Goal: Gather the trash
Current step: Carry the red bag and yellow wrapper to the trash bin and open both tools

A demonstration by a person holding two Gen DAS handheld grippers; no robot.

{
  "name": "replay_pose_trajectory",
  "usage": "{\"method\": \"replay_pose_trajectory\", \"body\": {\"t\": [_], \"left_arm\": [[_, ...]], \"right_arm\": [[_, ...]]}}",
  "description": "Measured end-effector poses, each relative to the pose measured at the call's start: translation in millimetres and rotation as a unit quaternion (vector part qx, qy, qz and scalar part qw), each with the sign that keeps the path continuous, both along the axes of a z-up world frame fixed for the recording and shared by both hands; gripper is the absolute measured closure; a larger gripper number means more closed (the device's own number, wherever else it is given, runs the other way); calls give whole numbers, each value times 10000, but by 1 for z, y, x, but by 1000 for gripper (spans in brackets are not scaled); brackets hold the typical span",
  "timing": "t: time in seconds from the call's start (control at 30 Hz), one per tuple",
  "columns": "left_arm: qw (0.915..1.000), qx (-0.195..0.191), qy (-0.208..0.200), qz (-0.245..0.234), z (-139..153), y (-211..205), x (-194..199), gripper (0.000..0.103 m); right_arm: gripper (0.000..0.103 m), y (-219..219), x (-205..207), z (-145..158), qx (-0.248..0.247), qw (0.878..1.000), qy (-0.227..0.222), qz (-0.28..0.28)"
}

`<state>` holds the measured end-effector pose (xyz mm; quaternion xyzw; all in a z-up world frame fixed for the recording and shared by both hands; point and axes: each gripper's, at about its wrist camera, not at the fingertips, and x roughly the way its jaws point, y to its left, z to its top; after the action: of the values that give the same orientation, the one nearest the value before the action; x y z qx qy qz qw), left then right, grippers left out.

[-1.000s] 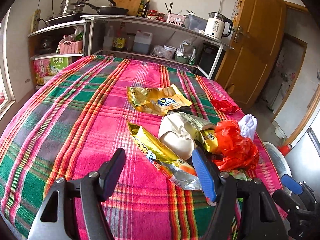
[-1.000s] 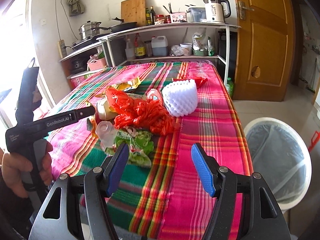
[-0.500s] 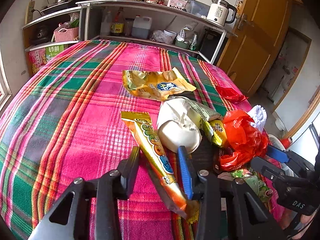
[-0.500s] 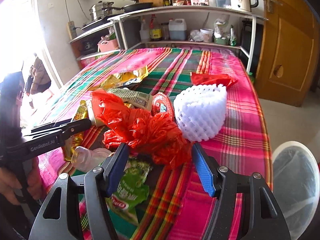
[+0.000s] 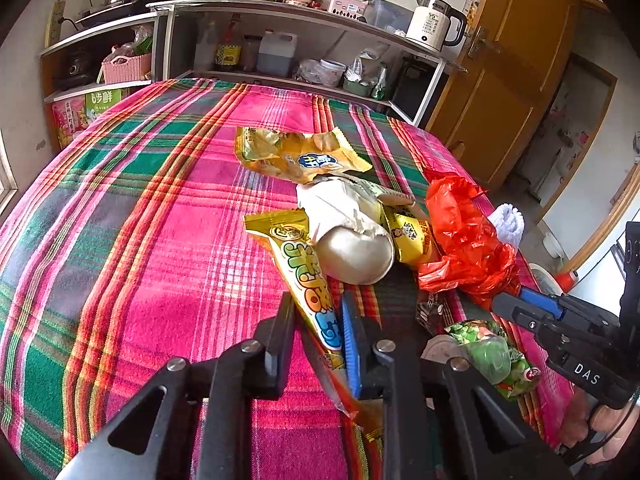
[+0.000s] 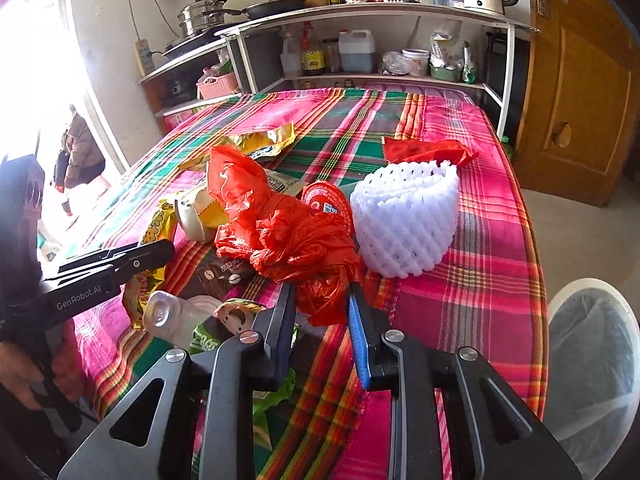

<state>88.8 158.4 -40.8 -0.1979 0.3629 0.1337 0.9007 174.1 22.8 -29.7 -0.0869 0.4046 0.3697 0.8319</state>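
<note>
Trash lies heaped on the plaid tablecloth [image 5: 140,220]. My left gripper [image 5: 318,318] is closing, its pads against a long yellow snack wrapper [image 5: 308,276] that runs between them. Just beyond lie a crumpled paper cup [image 5: 352,240] and a yellow snack bag [image 5: 296,156]. My right gripper [image 6: 320,304] is also closing, with the near end of a red plastic bag [image 6: 280,224] squeezed between its pads. A white foam net [image 6: 408,220] sits just right of the bag. The left gripper [image 6: 120,264] shows at the left edge of the right wrist view.
A clear plastic bottle [image 6: 176,316] and a green wrapper [image 5: 492,352] lie near the front edge. A flat red wrapper [image 6: 428,150] lies farther back. A lined bin [image 6: 596,352] stands on the floor to the right. Kitchen shelves [image 6: 360,12] and a wooden door [image 6: 580,80] are behind.
Left jaws narrowed from wide open onto the long yellow wrapper. The right gripper moved forward to the red bag, then its jaws narrowed around the bag's near end.
</note>
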Motion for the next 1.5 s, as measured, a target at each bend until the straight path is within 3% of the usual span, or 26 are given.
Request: {"method": "replay_pose_trajectory", "body": {"t": [0.23,0.43,0.93,1.2,1.5], "left_arm": [[9999,91,-106,-30,7,-5,-10,91],[9994,161,-282,-110,22,-13,-20,93],[9933,265,-725,-854,64,-68,-6,93],[9833,192,-824,-1611,72,-124,29,93],[9642,-27,-776,-2535,62,-196,71,93]], "right_arm": [[78,-12,-15,10,198,9998,-73,-61],[79,-30,-28,22,424,9988,-139,-208],[78,-122,-49,39,670,9893,-228,-1277],[78,-184,-52,35,668,9769,-194,-2018],[78,-244,-43,14,558,9597,45,-2754]]}}
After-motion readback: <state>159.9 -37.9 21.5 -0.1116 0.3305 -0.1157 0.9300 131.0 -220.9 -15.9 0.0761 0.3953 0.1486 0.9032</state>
